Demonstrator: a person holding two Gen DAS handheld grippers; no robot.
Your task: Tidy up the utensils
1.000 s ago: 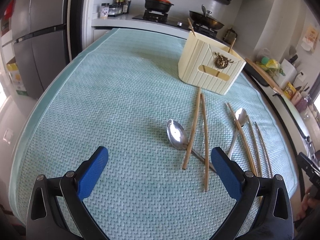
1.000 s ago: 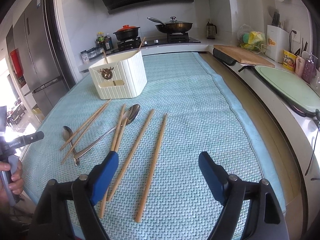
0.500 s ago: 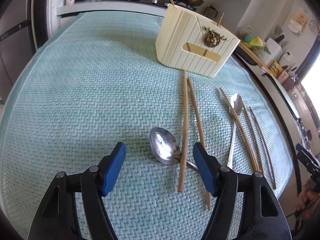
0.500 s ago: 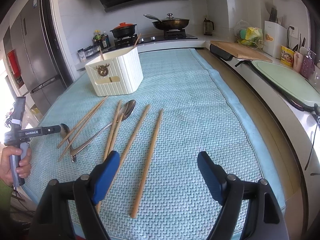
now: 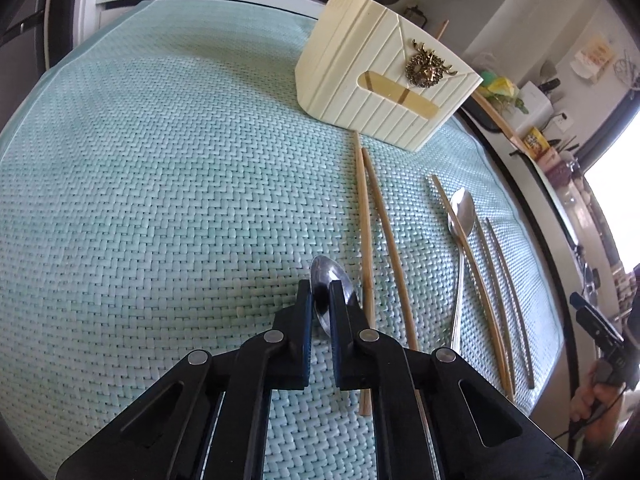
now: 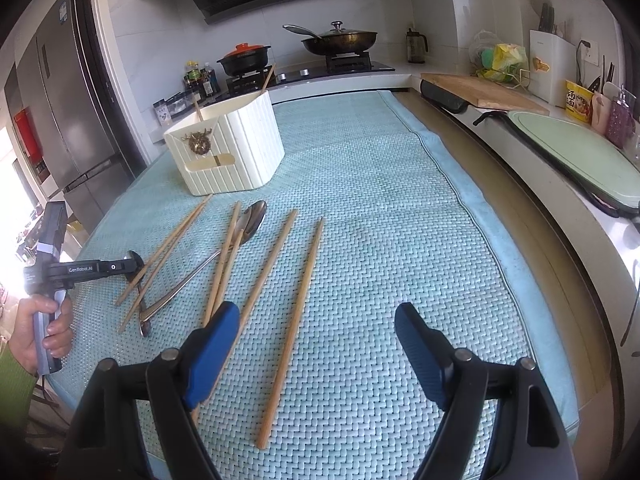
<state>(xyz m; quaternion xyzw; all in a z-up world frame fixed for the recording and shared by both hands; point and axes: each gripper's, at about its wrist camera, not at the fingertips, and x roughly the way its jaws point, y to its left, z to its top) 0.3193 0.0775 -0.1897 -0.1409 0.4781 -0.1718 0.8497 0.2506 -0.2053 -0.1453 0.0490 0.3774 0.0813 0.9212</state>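
Note:
My left gripper [image 5: 320,292] is shut on the bowl of a steel spoon [image 5: 325,271] that lies on the teal woven mat [image 5: 160,200]. The handle of this spoon runs under two chopsticks [image 5: 365,216] just to its right. A second spoon [image 5: 462,210] and several more chopsticks [image 5: 496,280] lie further right. Behind them stands the cream ribbed utensil holder [image 5: 380,76], with chopsticks sticking out of it. In the right wrist view, my right gripper [image 6: 316,344] hovers open over two loose chopsticks [image 6: 296,308]. The left gripper [image 6: 136,266] shows at the far left of that view.
A stove with a pot [image 6: 244,58] and a wok [image 6: 340,40] sits behind the mat. To the right are a wooden cutting board [image 6: 488,92] and a green tray [image 6: 572,148]. A fridge [image 6: 68,112] stands at the left. A hand [image 6: 44,320] holds the left gripper's handle.
My left gripper came down and forward to the near spoon, and its jaws went from wide open to shut on the spoon's bowl. The right gripper stayed put and open.

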